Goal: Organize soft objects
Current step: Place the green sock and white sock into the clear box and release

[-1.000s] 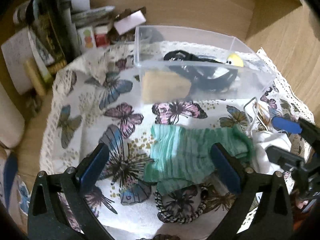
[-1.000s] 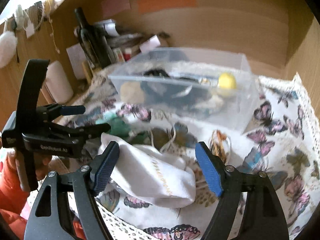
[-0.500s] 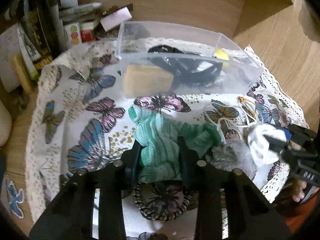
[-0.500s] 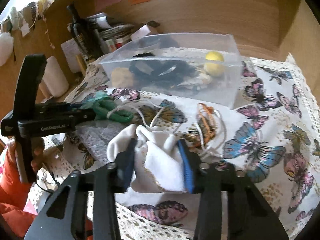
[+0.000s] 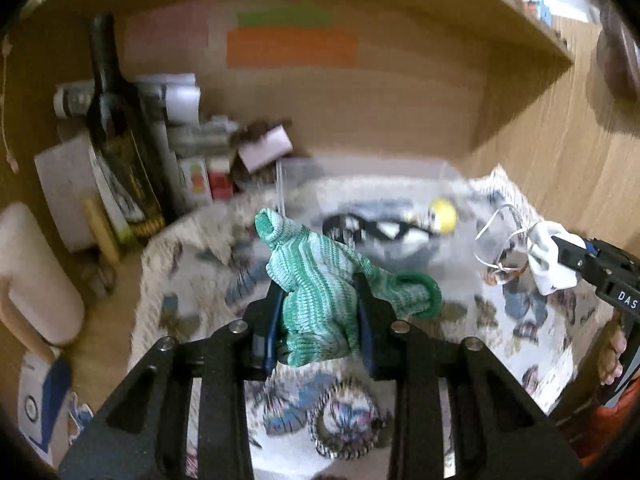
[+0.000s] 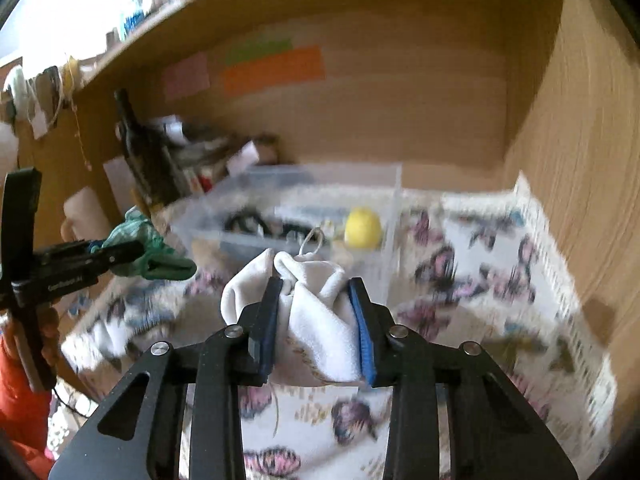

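My left gripper [image 5: 319, 312] is shut on a green striped sock [image 5: 320, 276] and holds it above the butterfly cloth [image 5: 520, 320]. My right gripper [image 6: 314, 320] is shut on a white drawstring pouch [image 6: 316, 304], also lifted off the cloth [image 6: 480, 300]. In the right wrist view the sock [image 6: 148, 248] hangs from the left gripper at the left. In the left wrist view the pouch [image 5: 548, 256] hangs from the right gripper at the right. A clear plastic bin [image 6: 304, 208] stands behind both, holding a yellow ball [image 6: 362, 227] and black straps [image 5: 360, 228].
A striped hair tie [image 5: 346, 420] lies on the cloth below the left gripper. A dark bottle [image 5: 120, 136], boxes and papers crowd the back left corner. Wooden walls close in behind and on the right. A white roll [image 5: 32, 276] lies at the far left.
Both grippers have closed on their objects and lifted them off the cloth. The views now tilt up toward the bin and back wall.
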Action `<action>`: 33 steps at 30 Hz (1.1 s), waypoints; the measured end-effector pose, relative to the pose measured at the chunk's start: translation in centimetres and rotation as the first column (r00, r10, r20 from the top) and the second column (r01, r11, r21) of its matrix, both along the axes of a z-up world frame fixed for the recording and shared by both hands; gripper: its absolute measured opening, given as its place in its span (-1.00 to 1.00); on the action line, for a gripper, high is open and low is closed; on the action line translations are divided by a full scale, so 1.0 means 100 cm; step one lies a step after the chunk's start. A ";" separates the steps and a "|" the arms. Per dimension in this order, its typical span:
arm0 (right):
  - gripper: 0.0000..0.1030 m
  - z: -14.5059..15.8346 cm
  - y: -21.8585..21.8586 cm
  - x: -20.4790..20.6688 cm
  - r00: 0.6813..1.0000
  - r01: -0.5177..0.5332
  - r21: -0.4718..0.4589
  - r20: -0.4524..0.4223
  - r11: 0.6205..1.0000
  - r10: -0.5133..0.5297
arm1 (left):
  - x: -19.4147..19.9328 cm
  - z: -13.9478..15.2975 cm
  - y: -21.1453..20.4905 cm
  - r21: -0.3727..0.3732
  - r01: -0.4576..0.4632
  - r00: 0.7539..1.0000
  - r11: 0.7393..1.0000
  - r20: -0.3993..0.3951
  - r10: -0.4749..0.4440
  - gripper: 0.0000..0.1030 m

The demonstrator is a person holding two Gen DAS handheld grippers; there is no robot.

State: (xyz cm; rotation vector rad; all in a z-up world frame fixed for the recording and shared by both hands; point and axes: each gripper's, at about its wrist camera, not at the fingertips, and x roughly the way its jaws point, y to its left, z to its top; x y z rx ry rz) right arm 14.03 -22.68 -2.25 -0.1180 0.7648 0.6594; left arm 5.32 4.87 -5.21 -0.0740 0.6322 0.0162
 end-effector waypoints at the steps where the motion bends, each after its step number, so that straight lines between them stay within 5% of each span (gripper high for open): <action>1: -0.42 0.007 0.002 0.002 1.000 0.001 0.011 0.023 1.000 -0.001 | 0.002 0.004 0.001 -0.001 -0.001 1.000 1.000 0.013 0.001 -0.38; 10: -0.42 0.053 0.023 0.020 0.982 -0.033 0.083 0.187 0.996 0.017 | 0.031 0.033 0.003 0.000 -0.001 0.994 1.000 0.111 0.001 -0.38; 18: -0.42 0.064 0.059 0.044 0.966 -0.081 0.056 0.251 0.995 0.065 | 0.071 0.025 0.002 0.007 0.017 0.998 1.000 0.062 -0.017 -0.37; 33: -0.42 -0.012 0.100 0.094 0.993 -0.084 -0.123 0.074 0.989 0.094 | 0.129 -0.036 -0.011 0.036 0.079 0.990 0.996 -0.122 -0.074 -0.37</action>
